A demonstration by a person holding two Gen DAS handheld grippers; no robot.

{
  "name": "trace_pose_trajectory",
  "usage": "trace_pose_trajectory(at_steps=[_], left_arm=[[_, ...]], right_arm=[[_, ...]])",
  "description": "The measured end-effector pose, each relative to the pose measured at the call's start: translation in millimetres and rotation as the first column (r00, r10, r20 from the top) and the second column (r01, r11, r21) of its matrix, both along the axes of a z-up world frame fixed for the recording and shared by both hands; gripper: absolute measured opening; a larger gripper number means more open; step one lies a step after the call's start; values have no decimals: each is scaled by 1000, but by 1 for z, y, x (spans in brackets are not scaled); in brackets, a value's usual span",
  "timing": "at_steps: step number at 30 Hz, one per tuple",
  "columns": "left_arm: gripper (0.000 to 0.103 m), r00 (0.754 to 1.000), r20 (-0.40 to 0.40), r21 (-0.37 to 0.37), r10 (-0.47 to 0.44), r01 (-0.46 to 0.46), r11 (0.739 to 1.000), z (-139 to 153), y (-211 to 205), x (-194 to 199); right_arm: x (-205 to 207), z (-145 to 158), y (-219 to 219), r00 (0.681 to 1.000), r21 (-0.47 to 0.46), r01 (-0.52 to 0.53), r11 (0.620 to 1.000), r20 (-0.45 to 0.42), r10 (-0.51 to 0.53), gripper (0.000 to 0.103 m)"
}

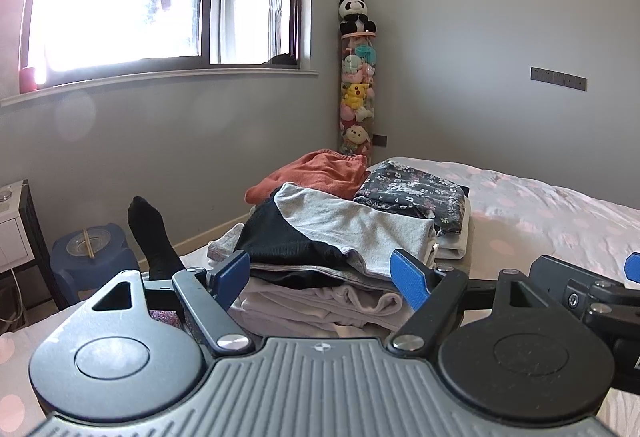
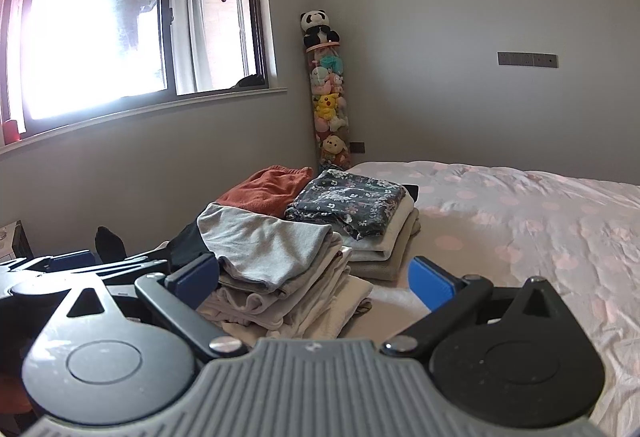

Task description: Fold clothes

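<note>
A stack of folded clothes (image 1: 320,277) lies on the bed, topped by a grey and black garment (image 1: 344,229). Behind it sit a folded orange garment (image 1: 316,177) and a dark floral one (image 1: 412,193) on pale folded items. My left gripper (image 1: 320,273) is open, its blue fingers on either side of the near stack, holding nothing. My right gripper (image 2: 316,277) is open and empty in front of the same stack (image 2: 280,277); the floral pile (image 2: 352,205) and the orange garment (image 2: 268,189) lie beyond. The right gripper's body shows at the left view's right edge.
The bed (image 2: 520,221) has a pale sheet with pink dots stretching right. A person's black-socked foot (image 1: 152,237) sticks up at the bed's left edge. A tall tube of plush toys (image 1: 356,93) stands in the corner. A blue stool (image 1: 92,253) and a white cabinet (image 1: 12,229) stand left of the bed.
</note>
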State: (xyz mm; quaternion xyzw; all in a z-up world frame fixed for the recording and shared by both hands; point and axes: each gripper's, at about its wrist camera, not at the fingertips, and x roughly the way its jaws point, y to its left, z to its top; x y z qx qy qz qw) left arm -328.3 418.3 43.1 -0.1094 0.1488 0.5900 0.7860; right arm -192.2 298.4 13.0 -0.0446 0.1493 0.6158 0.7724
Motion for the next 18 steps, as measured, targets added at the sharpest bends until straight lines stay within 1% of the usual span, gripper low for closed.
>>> trace_pose_trajectory(at_steps=[8, 14, 18], left_arm=[[77, 1000, -11, -24, 5, -6, 1000, -11, 3, 1], [77, 1000, -25, -49, 15, -16, 999, -18, 7, 3], [77, 1000, -17, -66, 11, -12, 998, -21, 9, 1]], right_arm=[[-1, -9, 3, 1000, 8, 1, 1000, 15, -1, 102], [0, -15, 8, 1000, -20, 2, 1000, 5, -2, 102], [-2, -17, 9, 1000, -18, 2, 1000, 26, -1, 102]])
